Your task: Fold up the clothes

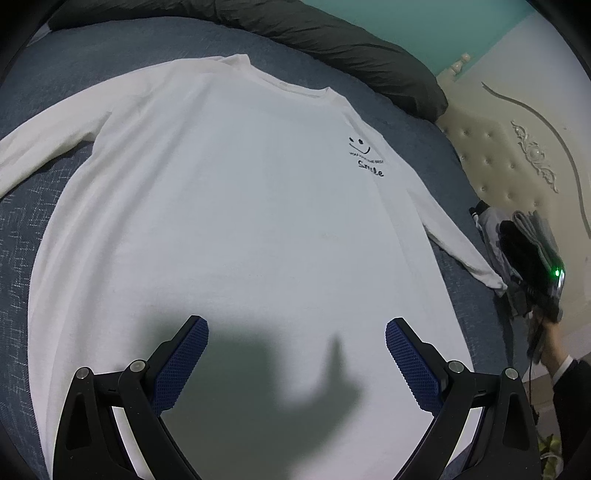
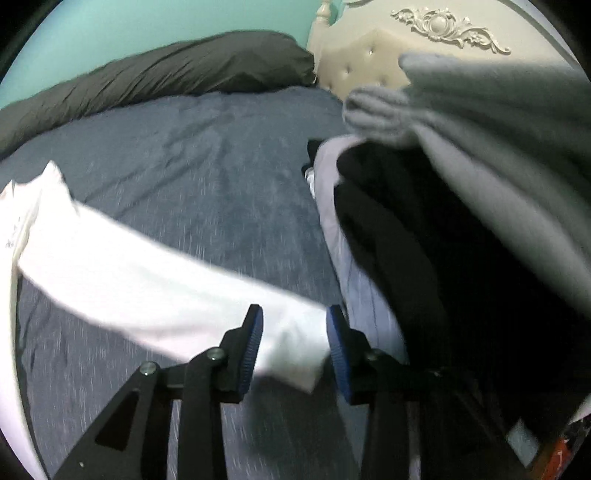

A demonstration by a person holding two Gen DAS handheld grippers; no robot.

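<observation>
A white long-sleeved shirt (image 1: 236, 206) with a black smile print (image 1: 366, 158) lies spread flat, front up, on the blue-grey bed (image 1: 51, 74). My left gripper (image 1: 295, 332) is open wide and empty, hovering above the shirt's lower body. In the right wrist view the shirt's right sleeve (image 2: 147, 280) runs across the bed to its cuff (image 2: 295, 350), which lies between the half-open fingers of my right gripper (image 2: 294, 325). The right gripper also shows in the left wrist view (image 1: 539, 295) beside that cuff. The right view is blurred.
A dark grey duvet roll (image 1: 332, 40) lies along the far side of the bed. A stack of folded grey, black and pale clothes (image 2: 461, 184) sits at the right by the cream tufted headboard (image 1: 517, 166). The wall behind is teal (image 2: 147, 22).
</observation>
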